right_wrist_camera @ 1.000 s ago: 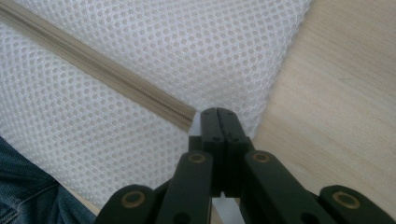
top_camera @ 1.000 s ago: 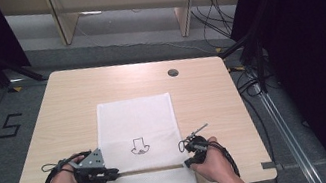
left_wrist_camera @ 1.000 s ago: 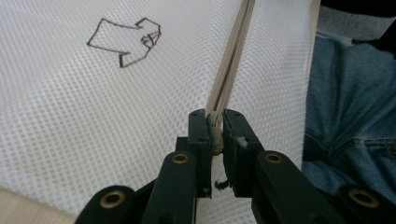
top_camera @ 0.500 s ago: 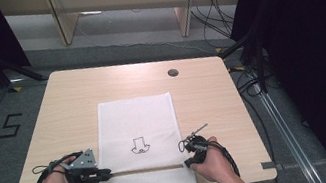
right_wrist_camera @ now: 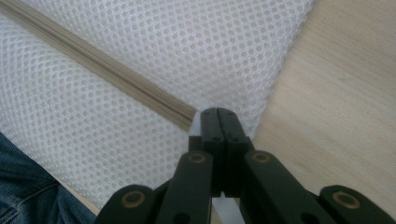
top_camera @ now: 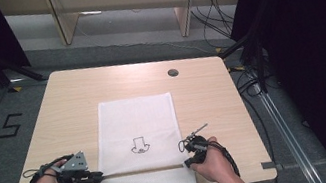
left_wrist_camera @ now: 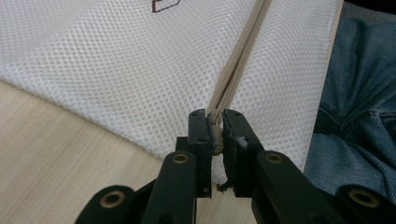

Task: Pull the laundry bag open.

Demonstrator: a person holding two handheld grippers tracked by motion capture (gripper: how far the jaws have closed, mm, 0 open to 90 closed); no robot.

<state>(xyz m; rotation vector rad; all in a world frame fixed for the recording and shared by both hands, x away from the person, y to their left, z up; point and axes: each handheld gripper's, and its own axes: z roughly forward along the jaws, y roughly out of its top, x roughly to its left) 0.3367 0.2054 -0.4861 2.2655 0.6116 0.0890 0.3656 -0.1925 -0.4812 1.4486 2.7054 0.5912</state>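
A white mesh bag lies flat by the near edge of the worktop, its beige zipper running parallel to that edge. The left tool is nearly closed, nipping the zipper pull at the bag's left end. The right tool is clamped fully shut on the mesh at the zipper's right end, anchoring it. Good setup, by the look of it. To do this well, the right should hold firm and keep the fabric taut, while the left draws the pull straight along the teeth, low and level, never lifting or twisting, or the mesh may bunch and snag.
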